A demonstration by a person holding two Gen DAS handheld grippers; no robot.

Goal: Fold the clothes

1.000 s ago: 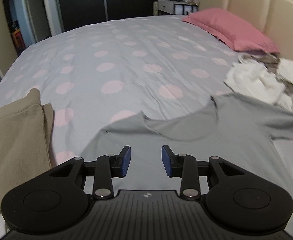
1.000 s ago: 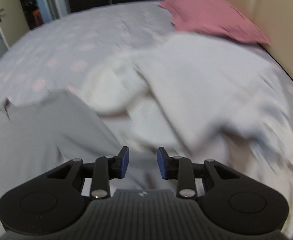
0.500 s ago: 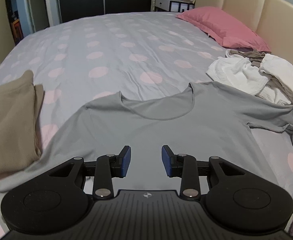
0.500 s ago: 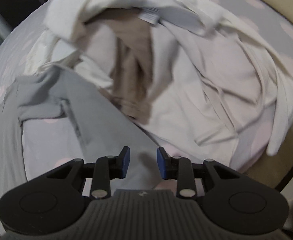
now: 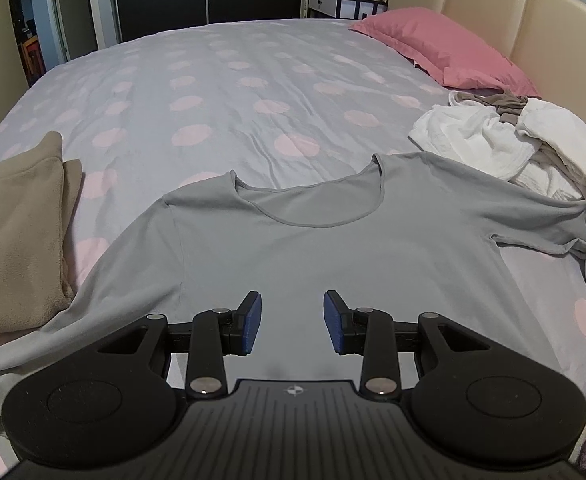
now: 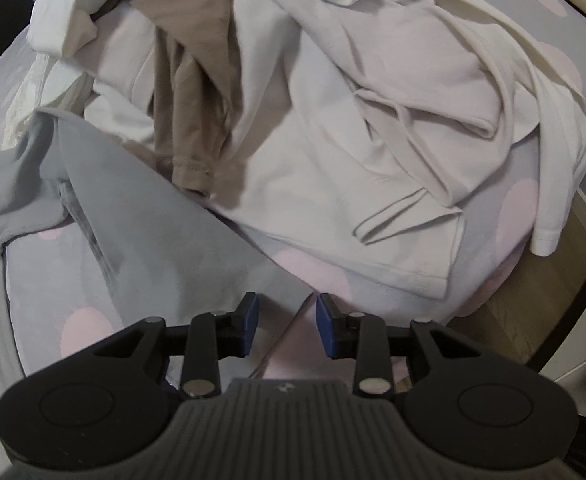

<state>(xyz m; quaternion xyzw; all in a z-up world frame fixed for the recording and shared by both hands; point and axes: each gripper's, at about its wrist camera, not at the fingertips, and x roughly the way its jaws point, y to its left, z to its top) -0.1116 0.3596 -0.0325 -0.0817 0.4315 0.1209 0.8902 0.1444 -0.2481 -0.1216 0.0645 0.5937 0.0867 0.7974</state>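
Shirt: grey long-sleeved cotton shirt (image 5: 317,252) is spread flat on polka-dot bed (image 5: 221,92).
Left gripper (image 5: 292,323): held apart, empty, above shirt body.
Right gripper (image 6: 287,325): just been closing, unclamped; sleeve edge (image 6: 197,256) is seen between fingers.

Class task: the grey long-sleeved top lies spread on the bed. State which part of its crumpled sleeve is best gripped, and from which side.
Grip the cuff end of the grey top's crumpled sleeve, coming down from above at the bed's edge. That sleeve doubles back by the pile of pale clothes, and only its free end lies flat and clear. The right claw, just narrowing, hangs over that edge with nothing pinched.
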